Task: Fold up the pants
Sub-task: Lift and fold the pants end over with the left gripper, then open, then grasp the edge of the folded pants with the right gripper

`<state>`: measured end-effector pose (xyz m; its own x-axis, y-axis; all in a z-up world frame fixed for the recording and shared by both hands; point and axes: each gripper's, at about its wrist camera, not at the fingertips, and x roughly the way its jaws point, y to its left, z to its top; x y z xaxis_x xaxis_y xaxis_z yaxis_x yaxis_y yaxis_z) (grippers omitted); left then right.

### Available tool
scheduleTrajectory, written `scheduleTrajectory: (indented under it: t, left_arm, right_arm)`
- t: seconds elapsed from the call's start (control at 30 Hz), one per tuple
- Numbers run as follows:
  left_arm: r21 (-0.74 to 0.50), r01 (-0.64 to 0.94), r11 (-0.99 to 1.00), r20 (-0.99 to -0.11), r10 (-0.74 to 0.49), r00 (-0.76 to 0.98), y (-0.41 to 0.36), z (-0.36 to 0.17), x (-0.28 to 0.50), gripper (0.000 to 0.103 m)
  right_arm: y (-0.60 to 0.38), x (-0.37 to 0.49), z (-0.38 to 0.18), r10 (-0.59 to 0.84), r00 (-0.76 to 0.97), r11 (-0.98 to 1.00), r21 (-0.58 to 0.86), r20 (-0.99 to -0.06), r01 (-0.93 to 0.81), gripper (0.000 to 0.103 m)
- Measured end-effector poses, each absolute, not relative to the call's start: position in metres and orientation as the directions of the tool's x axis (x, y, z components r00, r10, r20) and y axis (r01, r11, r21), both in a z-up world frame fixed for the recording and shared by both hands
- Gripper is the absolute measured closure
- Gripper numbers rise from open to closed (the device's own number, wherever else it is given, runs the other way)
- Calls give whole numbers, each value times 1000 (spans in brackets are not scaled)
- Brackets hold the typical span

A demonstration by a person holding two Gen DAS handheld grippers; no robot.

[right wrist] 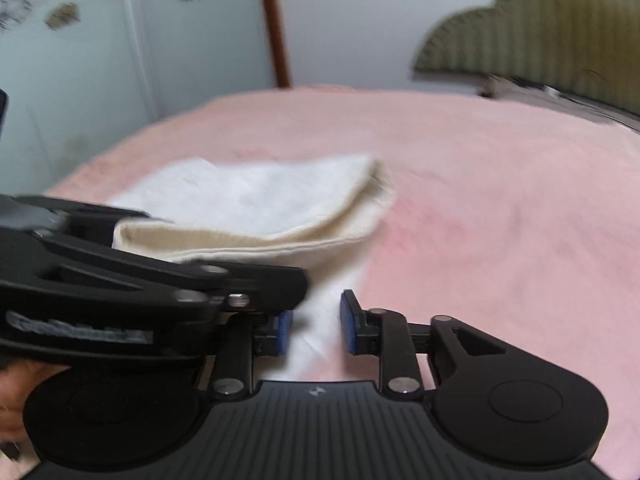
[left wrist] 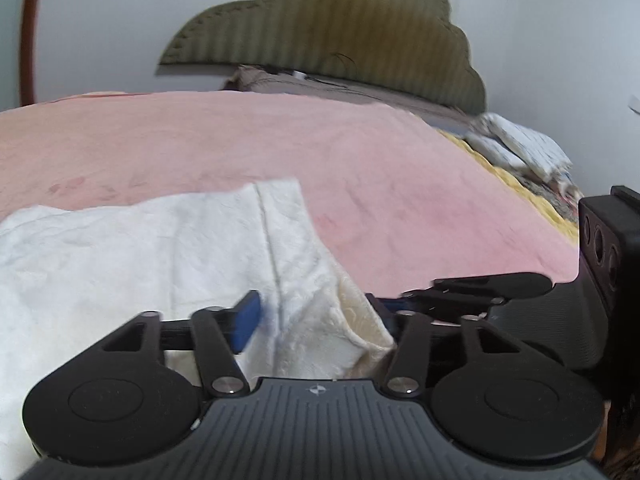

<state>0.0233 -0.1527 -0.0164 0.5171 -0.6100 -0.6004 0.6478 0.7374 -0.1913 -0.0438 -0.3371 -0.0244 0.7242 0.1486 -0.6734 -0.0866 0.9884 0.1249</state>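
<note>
Pants (left wrist: 132, 256), white and lightly textured, lie folded on a pink blanket (left wrist: 400, 184) that covers the bed. In the right wrist view the cloth is doubled over, so that a cream inner layer shows along the folded edge nearest the camera.

The left hand-held gripper (left wrist: 316, 320) sits low over the near edge of the pants with its jaws spread wide; a raised ridge of cloth stands between the blue pads (left wrist: 246, 326), but they do not press on it, so the grip is released. The right hand-held gripper (right wrist: 314, 330) is also released: its blue pads stand apart over a white strip of the pants and the pink blanket, touching neither side of the cloth. The two tools are close together, the left one crossing the left part of the right wrist view.

Behind the bed stands an olive scalloped headboard (left wrist: 332, 36) against a pale wall. Folded patterned bedding (left wrist: 520, 148) lies at the far right edge of the bed.
</note>
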Motion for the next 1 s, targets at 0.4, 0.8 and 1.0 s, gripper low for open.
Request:
scheduleTrajectory:
  t: [0.4, 0.8, 1.0]
  left_arm:
    - [-58, 743, 667, -548, -643, 534, -88, 0, -6, 17]
    - [-48, 671, 740, -693, -508, 511, -28, -17, 27, 17]
    - [21, 669, 743, -613, -518, 596, -28, -9, 26, 13]
  right_arm:
    - [-332, -76, 11, -111, 805, 988, 20, -583, 151, 58]
    - [-270, -41, -7, -64, 756, 992, -126, -652, -25, 42]
    - [-273, -47, 9, -42, 800, 996, -86, -598, -12, 42]
